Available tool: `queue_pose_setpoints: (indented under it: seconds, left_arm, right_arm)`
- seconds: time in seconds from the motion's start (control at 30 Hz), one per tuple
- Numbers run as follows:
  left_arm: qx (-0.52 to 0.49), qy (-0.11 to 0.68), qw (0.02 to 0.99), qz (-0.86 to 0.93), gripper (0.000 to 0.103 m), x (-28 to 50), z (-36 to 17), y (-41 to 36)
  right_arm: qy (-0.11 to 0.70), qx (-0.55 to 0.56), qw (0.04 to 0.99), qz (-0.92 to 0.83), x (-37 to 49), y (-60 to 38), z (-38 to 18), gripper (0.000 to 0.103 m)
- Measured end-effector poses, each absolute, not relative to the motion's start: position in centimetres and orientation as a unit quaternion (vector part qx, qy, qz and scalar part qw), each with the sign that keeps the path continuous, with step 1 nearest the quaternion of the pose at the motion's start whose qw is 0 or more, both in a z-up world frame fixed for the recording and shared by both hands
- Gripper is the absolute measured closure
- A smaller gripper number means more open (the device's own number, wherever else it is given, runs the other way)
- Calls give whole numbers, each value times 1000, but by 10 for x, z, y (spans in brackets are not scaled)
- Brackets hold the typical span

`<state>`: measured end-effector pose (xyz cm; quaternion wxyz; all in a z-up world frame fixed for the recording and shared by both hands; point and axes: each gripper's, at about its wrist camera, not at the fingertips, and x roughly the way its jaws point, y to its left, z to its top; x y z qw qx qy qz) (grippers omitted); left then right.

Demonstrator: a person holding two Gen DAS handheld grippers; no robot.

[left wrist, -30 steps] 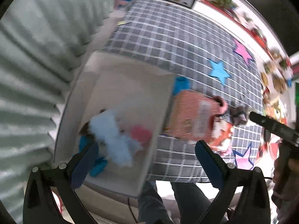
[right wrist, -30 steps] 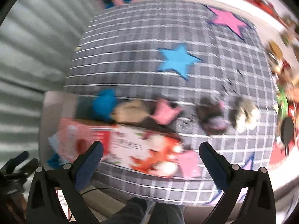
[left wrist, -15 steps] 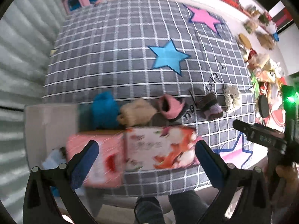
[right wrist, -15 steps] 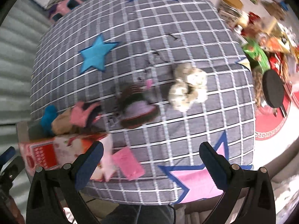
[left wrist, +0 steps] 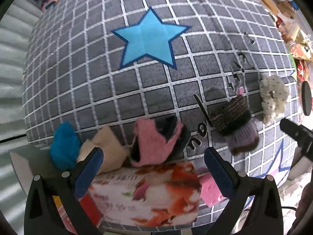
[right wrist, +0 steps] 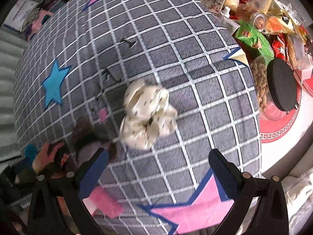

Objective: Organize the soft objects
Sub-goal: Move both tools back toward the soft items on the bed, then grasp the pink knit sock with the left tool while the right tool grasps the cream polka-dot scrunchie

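Observation:
Soft items lie in a row on the grey checked cloth (left wrist: 97, 74): a blue fluffy piece (left wrist: 64, 145), a beige piece (left wrist: 105, 150), a pink and black knitted piece (left wrist: 156, 139), a brown and purple knitted piece (left wrist: 234, 121) and a cream dotted scrunchie (left wrist: 273, 98). My left gripper (left wrist: 154, 168) is open, its tips on either side of the pink and black piece, just short of it. My right gripper (right wrist: 156, 168) is open and empty, just below the scrunchie (right wrist: 148, 113). A pink pad (right wrist: 103, 201) lies at the cloth's near edge.
A printed flat box (left wrist: 148, 192) lies at the near edge of the cloth. The grey bin's rim (left wrist: 21, 162) shows at lower left. Snack packets and jars (right wrist: 260, 25) and a black-lidded jar (right wrist: 281, 86) crowd the right side. A corrugated wall (left wrist: 11, 58) runs along the left.
My left gripper has swung from over the grey bin to the row of soft items on the cloth. My right gripper has moved right, from the box towards the scrunchie.

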<state>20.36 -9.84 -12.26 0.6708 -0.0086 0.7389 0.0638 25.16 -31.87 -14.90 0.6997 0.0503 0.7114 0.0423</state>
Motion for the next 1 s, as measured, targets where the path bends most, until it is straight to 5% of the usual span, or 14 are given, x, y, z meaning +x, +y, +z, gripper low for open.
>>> queue_pose_setpoints:
  seconds: [0.47, 1.0]
  left_arm:
    - [-24, 786, 613, 72, 0, 218, -192, -101]
    - [-73, 805, 586, 58, 0, 221, -239, -70]
  right_arm:
    - [728, 22, 685, 32, 305, -315, -213, 0]
    - [719, -7, 695, 25, 305, -309, -220, 0]
